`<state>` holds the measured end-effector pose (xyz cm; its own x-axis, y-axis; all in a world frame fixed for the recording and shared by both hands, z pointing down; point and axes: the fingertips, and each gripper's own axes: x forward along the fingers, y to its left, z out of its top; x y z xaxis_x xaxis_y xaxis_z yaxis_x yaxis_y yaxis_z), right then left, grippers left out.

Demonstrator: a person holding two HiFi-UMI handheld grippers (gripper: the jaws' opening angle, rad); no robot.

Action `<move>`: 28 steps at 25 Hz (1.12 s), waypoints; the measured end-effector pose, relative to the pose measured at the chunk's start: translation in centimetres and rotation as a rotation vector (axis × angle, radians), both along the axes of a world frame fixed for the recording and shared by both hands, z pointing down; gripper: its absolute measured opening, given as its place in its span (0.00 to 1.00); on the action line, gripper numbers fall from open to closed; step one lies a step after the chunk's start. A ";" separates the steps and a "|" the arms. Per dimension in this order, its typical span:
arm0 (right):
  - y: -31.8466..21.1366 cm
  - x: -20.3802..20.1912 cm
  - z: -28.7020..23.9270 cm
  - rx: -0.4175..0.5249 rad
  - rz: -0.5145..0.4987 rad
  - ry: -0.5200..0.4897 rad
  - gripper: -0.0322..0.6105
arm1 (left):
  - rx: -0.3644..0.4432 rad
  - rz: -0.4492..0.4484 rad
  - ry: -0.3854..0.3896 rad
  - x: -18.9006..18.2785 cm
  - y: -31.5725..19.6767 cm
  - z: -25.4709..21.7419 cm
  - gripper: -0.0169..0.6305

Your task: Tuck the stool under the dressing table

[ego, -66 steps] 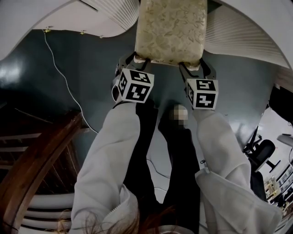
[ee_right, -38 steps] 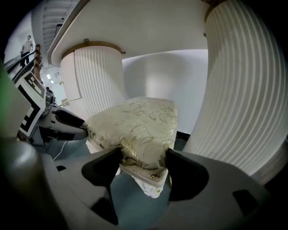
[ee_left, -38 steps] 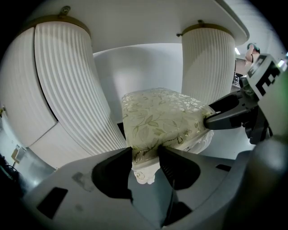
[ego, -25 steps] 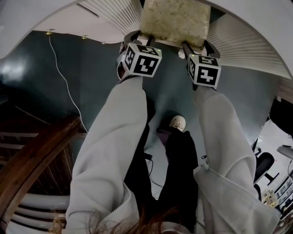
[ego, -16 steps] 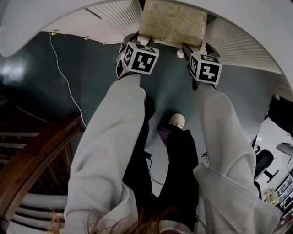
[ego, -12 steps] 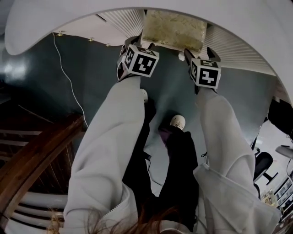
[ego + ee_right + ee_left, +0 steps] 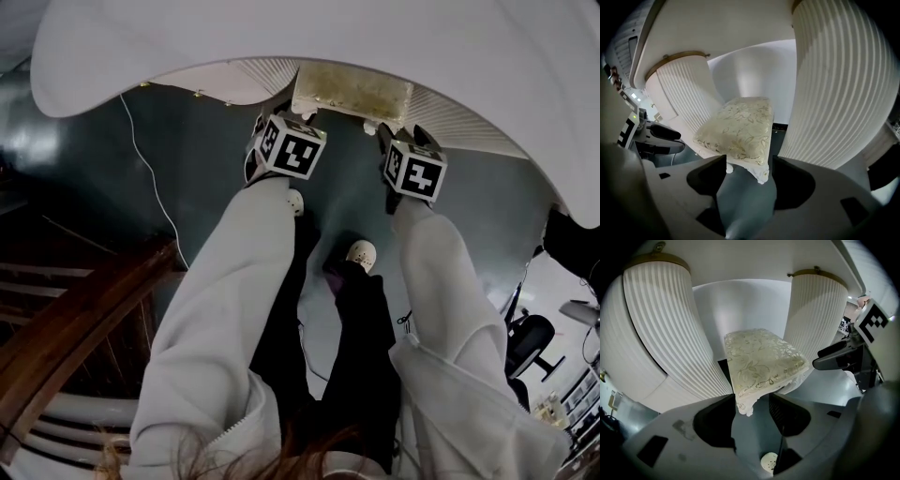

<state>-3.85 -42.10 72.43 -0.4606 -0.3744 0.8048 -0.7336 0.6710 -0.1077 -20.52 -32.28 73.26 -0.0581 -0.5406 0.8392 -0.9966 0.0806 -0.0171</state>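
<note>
The stool (image 7: 352, 92) sits under the table (image 7: 281, 37) between fluted pedestals (image 7: 665, 333), with slim gaps either side, its near corners unclamped between the parted jaws of the left tool (image 7: 752, 405) and the closing jaws of the right tool (image 7: 749, 171).

**Head view, top centre:** the dressing table (image 7: 450, 56) covered the stool (image 7: 352, 91) except for its near cushion edge. **Left edge:** a dark wooden frame (image 7: 84, 319) was cropped by the picture border. **Lower right:** objects around an office chair (image 7: 530, 337) were too small to identify.
</note>
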 end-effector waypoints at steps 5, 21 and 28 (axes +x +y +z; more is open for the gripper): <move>2.2 0.3 -0.6 -0.006 -0.088 0.031 0.56 | -0.025 0.013 0.013 0.8 1.5 -0.9 0.36; 6.3 1.4 -10.0 -0.009 -0.076 -0.095 0.50 | 0.130 -0.012 0.034 4.0 3.9 -9.7 0.26; 7.2 2.1 -18.4 0.032 -0.083 -0.186 0.36 | 0.241 -0.030 0.058 4.8 4.3 -17.9 0.18</move>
<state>-1.75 -34.94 54.02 -0.6303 -0.3531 0.6914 -0.6451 0.7337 -0.2134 -15.71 -27.94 55.37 -0.0328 -0.7241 0.6889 -0.9924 0.1053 0.0635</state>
